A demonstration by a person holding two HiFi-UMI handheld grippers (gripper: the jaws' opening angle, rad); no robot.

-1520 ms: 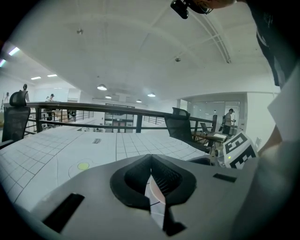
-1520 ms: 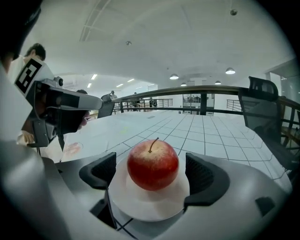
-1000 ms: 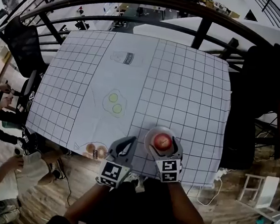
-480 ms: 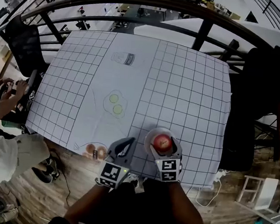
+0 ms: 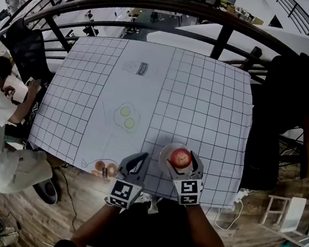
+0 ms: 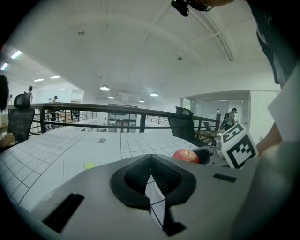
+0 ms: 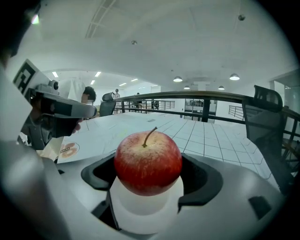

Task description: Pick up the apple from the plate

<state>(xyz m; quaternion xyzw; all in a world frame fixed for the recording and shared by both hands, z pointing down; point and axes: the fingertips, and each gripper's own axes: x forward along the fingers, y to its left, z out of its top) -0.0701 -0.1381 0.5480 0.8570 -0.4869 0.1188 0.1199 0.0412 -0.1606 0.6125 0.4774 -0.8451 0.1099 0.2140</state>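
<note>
At desk [image 5: 201, 97] near edge, right tool [image 7: 148, 174] clamps apple [image 7: 148, 161] across its widest girth, over plate [image 7: 145, 206]. Left tool [image 6: 151, 164] closed, empty. Apple likely firm, smooth, bruisable: moderate squeeze.

Bystander in white [image 5: 0, 131] has moved up from the lower-left corner and now bends beside the table's [image 5: 202, 87] left edge (head by the black chair [image 5: 25, 46]). Wooden floor [image 5: 13, 215] there is now exposed.

Glossy apple [image 7: 148, 161], matt white plate [image 7: 140, 213]
</note>
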